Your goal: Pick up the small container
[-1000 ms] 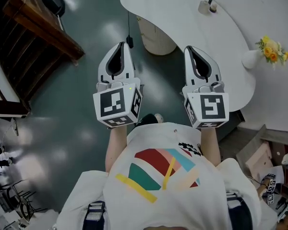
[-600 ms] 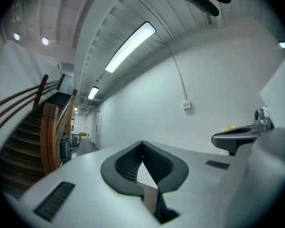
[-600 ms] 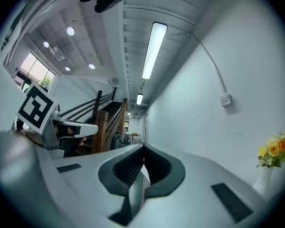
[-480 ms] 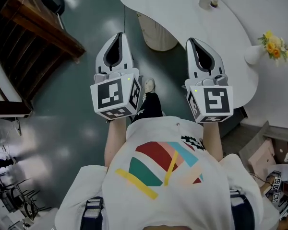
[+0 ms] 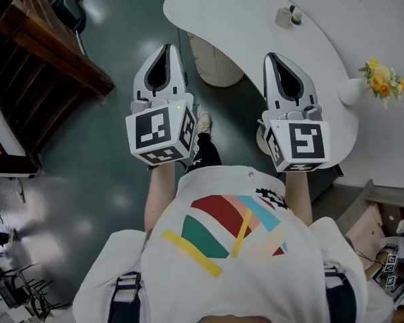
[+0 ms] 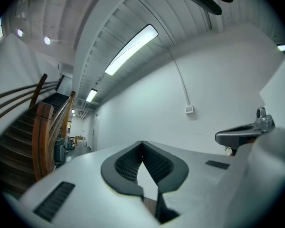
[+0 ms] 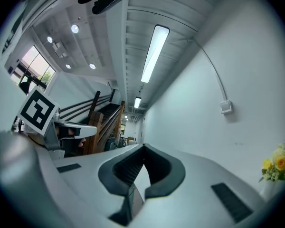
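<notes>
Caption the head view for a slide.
Left claw and right claw, both shut, face a table holding the container.

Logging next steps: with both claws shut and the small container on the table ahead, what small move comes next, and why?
Probably advance the right claw toward the small container and open its jaws. The container stands far across the white table, beyond that claw's tips. Both that claw and the left claw are shut and empty.
</notes>
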`<state>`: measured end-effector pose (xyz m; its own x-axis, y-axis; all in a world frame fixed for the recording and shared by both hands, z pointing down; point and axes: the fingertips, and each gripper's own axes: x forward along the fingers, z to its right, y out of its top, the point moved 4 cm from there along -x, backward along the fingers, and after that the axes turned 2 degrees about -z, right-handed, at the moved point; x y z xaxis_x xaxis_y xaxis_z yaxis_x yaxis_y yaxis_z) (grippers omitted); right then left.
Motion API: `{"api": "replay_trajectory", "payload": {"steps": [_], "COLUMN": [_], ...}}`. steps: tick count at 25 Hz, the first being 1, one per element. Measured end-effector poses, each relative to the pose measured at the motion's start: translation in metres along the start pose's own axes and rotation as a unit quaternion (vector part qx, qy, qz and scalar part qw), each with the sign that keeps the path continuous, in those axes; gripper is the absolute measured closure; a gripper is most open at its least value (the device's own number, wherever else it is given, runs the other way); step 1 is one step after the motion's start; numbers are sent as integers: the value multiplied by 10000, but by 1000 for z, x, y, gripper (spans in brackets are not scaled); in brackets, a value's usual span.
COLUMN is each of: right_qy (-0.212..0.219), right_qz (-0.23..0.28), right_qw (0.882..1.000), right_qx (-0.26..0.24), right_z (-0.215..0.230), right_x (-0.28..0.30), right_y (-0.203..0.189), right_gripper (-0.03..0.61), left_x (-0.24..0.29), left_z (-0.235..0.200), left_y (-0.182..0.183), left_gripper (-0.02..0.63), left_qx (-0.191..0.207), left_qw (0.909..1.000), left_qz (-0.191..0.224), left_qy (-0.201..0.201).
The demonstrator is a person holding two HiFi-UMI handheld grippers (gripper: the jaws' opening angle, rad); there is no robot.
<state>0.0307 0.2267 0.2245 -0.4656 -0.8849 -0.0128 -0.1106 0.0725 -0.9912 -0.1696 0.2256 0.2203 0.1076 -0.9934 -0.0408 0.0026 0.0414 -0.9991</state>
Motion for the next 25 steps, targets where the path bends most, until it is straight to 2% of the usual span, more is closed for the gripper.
{"api": "replay_trajectory", "payload": {"steps": [17, 22, 25], "right_qy": [-58, -103, -173], "right_qz": [-383, -428, -448], "right_qw": [9989, 9985, 9983], "right_qx": [250, 311, 317], "right_z": [17, 26, 33], "right_x": [92, 139, 171], "right_y": [-34, -35, -34], "right_gripper": [567, 566, 567], "left_x": [98, 146, 179], "left_z": [-27, -44, -53], "left_y": [-38, -37, -31], "left_gripper": [597, 597, 597], "left_qx": [-58, -323, -281], "left_qw": [9987, 9975, 9975], "left_qz": [-442, -471, -417], "left_qy": [-239, -412, -489]}}
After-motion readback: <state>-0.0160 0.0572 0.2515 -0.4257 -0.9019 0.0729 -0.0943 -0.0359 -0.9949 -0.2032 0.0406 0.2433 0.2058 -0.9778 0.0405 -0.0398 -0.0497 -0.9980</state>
